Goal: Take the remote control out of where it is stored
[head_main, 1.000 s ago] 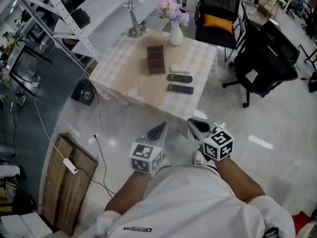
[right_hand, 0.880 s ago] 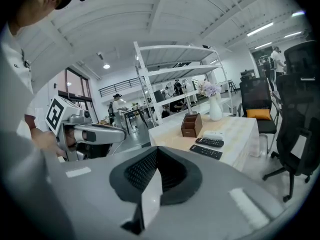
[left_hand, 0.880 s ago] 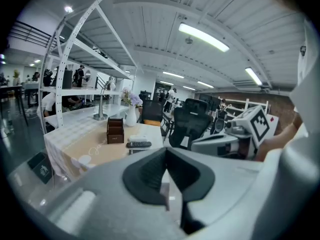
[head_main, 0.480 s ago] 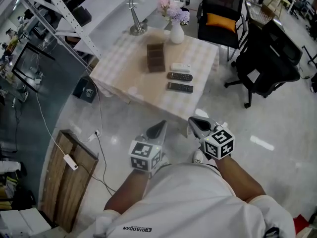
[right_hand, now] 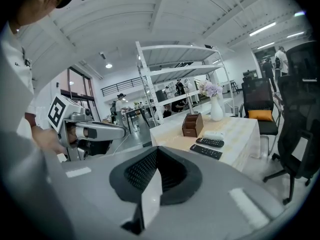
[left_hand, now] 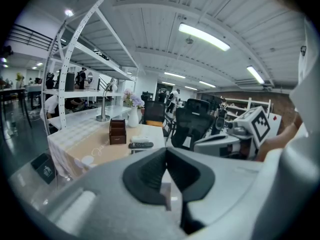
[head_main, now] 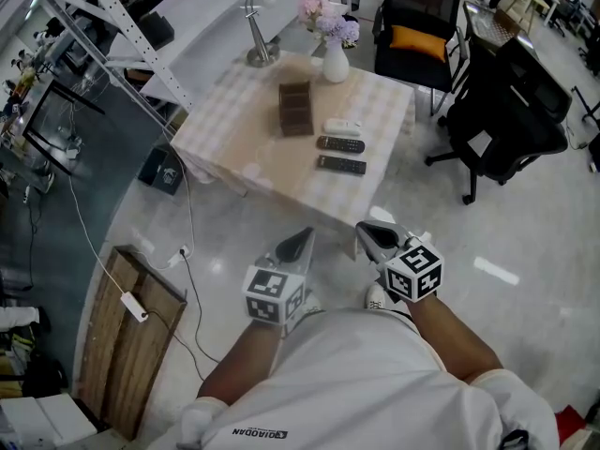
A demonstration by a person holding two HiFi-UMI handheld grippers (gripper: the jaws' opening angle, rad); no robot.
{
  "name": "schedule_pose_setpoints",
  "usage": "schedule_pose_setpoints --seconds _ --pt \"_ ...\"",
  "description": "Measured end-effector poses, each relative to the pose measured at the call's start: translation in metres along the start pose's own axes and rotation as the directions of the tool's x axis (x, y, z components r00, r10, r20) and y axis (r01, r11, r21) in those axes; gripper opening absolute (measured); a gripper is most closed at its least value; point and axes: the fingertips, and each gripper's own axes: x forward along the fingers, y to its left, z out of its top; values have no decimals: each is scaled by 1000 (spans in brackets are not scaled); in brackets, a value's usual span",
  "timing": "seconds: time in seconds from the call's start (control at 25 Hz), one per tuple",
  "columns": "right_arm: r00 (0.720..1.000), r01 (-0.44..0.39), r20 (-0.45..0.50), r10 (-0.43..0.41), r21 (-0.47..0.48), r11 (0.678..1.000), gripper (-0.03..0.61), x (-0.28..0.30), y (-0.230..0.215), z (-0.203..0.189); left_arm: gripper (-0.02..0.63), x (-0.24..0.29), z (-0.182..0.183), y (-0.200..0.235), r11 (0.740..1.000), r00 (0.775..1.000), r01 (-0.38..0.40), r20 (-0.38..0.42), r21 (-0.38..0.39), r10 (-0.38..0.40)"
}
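Both tongs, the left tongs [head_main: 302, 242] and the right tongs [head_main: 372, 235], stay pinched together and empty, well apart from the pale checked-cloth worktop [head_main: 239, 148]. Nothing has moved in the last second. A white remote control [head_main: 341, 127] and two black remote controls [head_main: 340, 145] lie flat near the worktop's right edge, just beside the brown wooden holder [head_main: 294, 109], so the removal looks finished.
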Motion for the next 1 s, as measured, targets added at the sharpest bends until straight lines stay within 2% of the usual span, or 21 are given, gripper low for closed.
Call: schedule_pose_setpoints --seconds 1.0 --pt "1000 17 5 -17 3 1000 4 2 0 2 3 -6 2 8 1000 1000 -6 12 -3 6"
